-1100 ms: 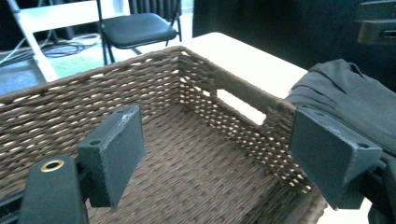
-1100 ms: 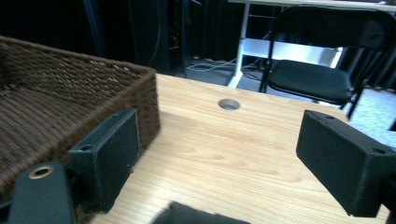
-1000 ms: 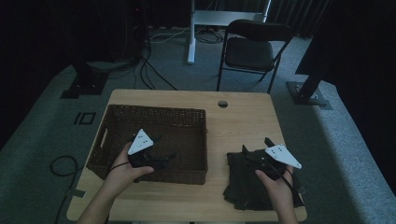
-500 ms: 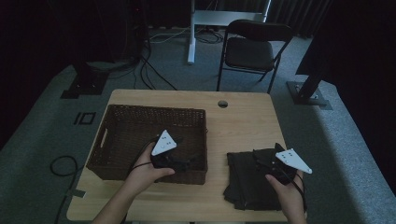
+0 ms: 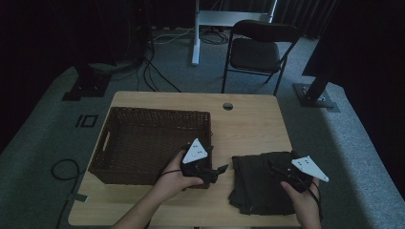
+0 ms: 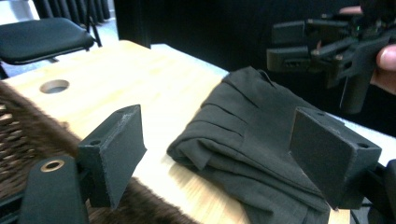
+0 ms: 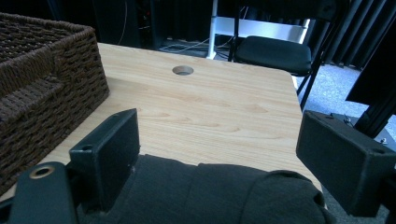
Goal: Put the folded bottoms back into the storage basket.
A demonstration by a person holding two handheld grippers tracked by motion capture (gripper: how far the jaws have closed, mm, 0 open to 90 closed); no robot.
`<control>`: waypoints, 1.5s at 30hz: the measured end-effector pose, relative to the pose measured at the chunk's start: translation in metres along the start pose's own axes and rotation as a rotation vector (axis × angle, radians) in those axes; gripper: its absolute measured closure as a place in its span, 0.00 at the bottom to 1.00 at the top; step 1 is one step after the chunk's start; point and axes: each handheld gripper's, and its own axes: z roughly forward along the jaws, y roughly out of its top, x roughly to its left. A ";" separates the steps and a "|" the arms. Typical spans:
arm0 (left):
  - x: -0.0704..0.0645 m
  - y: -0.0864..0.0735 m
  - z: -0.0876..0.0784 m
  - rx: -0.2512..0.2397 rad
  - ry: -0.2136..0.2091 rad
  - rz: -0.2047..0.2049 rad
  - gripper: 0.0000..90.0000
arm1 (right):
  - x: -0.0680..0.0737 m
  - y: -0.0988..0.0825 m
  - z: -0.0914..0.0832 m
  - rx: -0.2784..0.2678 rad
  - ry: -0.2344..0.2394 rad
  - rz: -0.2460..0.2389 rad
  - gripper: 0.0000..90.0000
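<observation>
We see the jaws of the left gripper (image 6: pixel 219 154) standing wide apart with nothing between them, aimed over the basket's corner toward the folded dark grey-black cloth garment (image 6: pixel 252 140); in the high view this left gripper (image 5: pixel 210 172) sits at the 5 o'clock corner of the basket, with the garment just beside it at 3 o'clock. The jaws of the right gripper (image 7: pixel 219 158) are likewise spread wide and hold nothing; the garment's rounded fold (image 7: pixel 224 196) lies low between them, and we cannot tell whether the pads touch it. In the high view the right gripper (image 5: pixel 286 172) hovers over the garment (image 5: pixel 258 186), which lies on the light wooden desk (image 5: pixel 248 124) toward its 5 o'clock corner; the rectangular dark brown woven wicker basket (image 5: pixel 148 143) fills the desk's 9 o'clock side.
</observation>
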 end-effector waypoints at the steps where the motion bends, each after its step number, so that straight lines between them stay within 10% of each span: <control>1: -0.002 0.000 0.003 0.006 -0.007 0.000 0.21 | -0.001 -0.001 0.000 -0.001 -0.003 0.002 0.14; 20: -0.054 -0.018 0.064 0.026 -0.101 -0.025 0.21 | -0.018 -0.016 -0.002 0.019 -0.021 0.021 0.15; 32: -0.072 -0.044 0.085 0.084 -0.036 -0.033 0.21 | -0.032 -0.028 -0.002 0.031 -0.046 0.030 0.15; 45: -0.072 -0.067 0.090 0.107 0.071 -0.142 0.19 | -0.050 -0.049 0.001 0.080 -0.084 0.049 0.15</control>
